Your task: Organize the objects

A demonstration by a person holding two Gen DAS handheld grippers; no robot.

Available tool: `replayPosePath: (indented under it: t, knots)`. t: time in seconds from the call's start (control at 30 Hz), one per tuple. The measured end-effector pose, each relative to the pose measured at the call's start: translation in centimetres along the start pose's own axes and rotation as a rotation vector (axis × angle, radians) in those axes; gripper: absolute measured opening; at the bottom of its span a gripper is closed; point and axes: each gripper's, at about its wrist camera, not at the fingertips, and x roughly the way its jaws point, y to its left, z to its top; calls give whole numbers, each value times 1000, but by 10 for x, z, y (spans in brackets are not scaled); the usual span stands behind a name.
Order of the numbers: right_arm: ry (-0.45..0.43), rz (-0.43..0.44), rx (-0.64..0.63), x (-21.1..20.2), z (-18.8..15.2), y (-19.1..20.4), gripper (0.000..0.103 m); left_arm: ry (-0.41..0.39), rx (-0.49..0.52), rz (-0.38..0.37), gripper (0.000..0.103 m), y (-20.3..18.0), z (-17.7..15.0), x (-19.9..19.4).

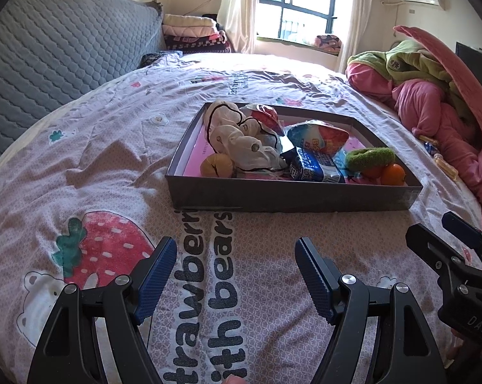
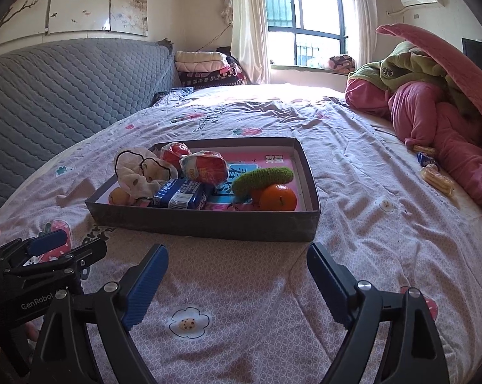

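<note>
A grey shallow box (image 1: 273, 196) (image 2: 208, 224) with a pink floor lies on the bed. It holds a white cloth (image 1: 237, 140) (image 2: 138, 169), a blue packet (image 1: 314, 166) (image 2: 180, 196), a red and blue snack bag (image 1: 317, 136) (image 2: 205, 166), a green knitted piece (image 1: 369, 158) (image 2: 261, 177), an orange (image 1: 393, 174) (image 2: 277, 196) and a yellow fruit (image 1: 216, 164) (image 2: 119, 196). My left gripper (image 1: 236, 256) is open and empty before the box's near wall. My right gripper (image 2: 237, 265) is open and empty, also before the box.
The bed sheet (image 1: 96, 147) has strawberry and bear prints. A heap of pink and green bedding (image 2: 433, 112) lies at the right, with small snack packets (image 2: 436, 176) beside it. A grey quilted headboard (image 1: 48, 57) stands at the left. Folded blankets (image 2: 205, 67) are stacked near the window.
</note>
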Motion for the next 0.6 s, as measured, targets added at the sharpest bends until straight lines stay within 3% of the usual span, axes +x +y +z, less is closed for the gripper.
replayPosePath:
  t: [0.23, 0.6]
  knots:
    - [4, -45, -41, 7, -9, 5, 88, 3, -5, 4, 77, 0, -2, 4]
    - [33, -47, -37, 17, -19, 5, 88, 16, 5, 10, 77, -1, -9, 8]
